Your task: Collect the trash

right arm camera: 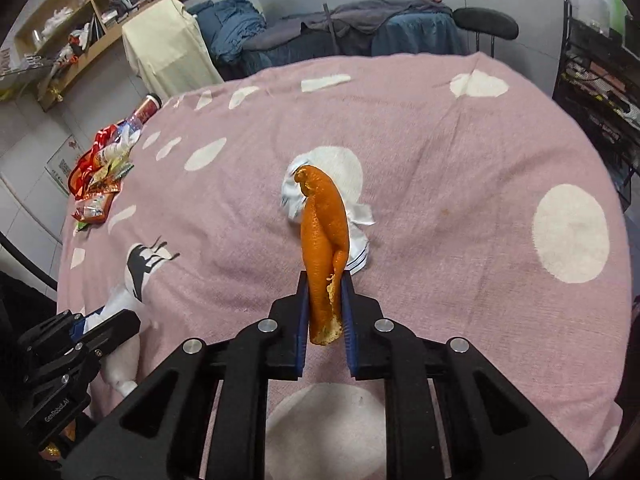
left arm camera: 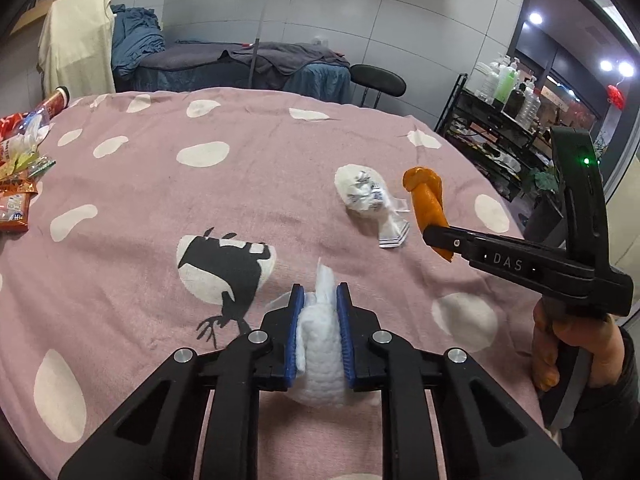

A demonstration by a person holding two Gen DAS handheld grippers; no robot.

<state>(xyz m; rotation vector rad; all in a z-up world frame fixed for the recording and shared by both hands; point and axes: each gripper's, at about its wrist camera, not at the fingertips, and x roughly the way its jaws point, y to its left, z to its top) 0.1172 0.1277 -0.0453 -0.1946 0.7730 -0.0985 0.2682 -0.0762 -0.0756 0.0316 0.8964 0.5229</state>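
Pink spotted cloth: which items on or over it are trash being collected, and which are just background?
Job:
- white tissue wad, clamped in left gripper
- orange peel, clamped in right gripper
- crumpled white wrapper, lying on the cloth
- snack wrapper pile at the cloth's edge

Background:
- black stool
- bottle rack
- wall shelf

My left gripper (left arm camera: 320, 300) clamps a tissue wad (left arm camera: 320, 356) on the bedspread (left arm camera: 240, 200), and my right gripper (right arm camera: 325, 280) lifts a peel (right arm camera: 322, 240) above it. A crumpled wrapper (left arm camera: 360, 194) lies beyond both, just left of the peel; snack packets (left arm camera: 18, 184) sit far left.
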